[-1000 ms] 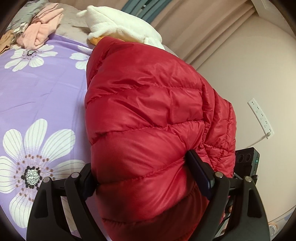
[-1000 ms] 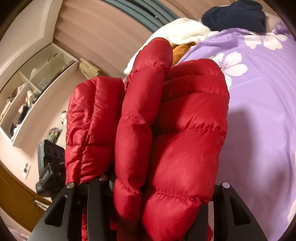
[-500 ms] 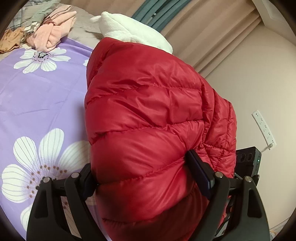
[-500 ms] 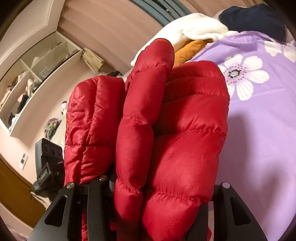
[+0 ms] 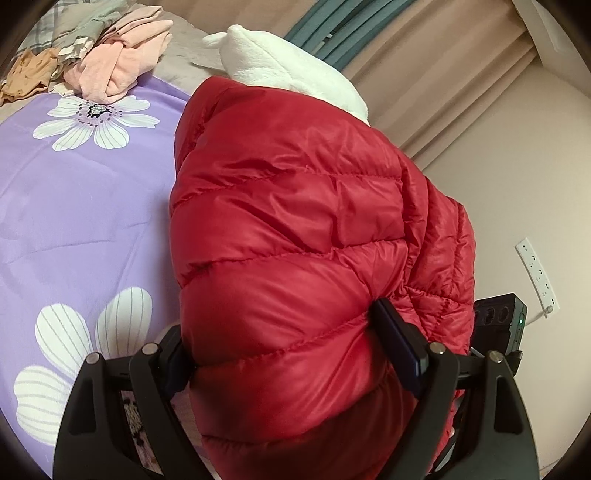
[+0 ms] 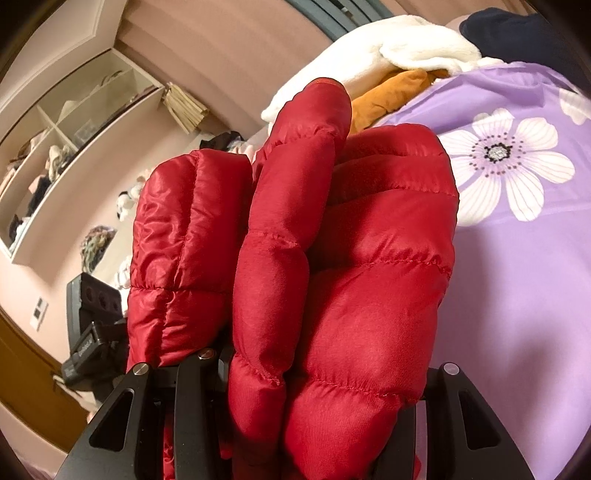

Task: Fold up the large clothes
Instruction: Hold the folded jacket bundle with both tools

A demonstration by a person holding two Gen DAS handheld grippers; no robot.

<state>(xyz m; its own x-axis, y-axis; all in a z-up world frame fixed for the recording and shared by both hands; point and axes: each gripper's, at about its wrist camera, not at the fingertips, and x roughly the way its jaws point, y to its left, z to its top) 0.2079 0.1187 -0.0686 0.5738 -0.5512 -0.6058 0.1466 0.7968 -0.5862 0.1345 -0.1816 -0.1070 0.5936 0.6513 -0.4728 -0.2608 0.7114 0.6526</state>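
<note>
A red quilted puffer jacket fills the left wrist view, bunched thick and held above a purple floral bedspread. My left gripper is shut on a fat fold of it, the jaws wide apart and pressing into the padding on both sides. In the right wrist view the same red jacket stands up in three puffy folds, and my right gripper is shut on the middle and right folds. Its fingertips are buried in the fabric. Each view shows the other gripper's black body beside the jacket.
A white fleece garment lies at the bed's far edge, with an orange one under it. Pink and checked clothes are piled at the far left, a dark navy garment at the far right. Curtains, a wall and shelves lie beyond.
Both grippers have carried the jacket across the bed toward the far clothes piles; the flowers on the bedspread slid nearer in both views. Neither grip changed.
</note>
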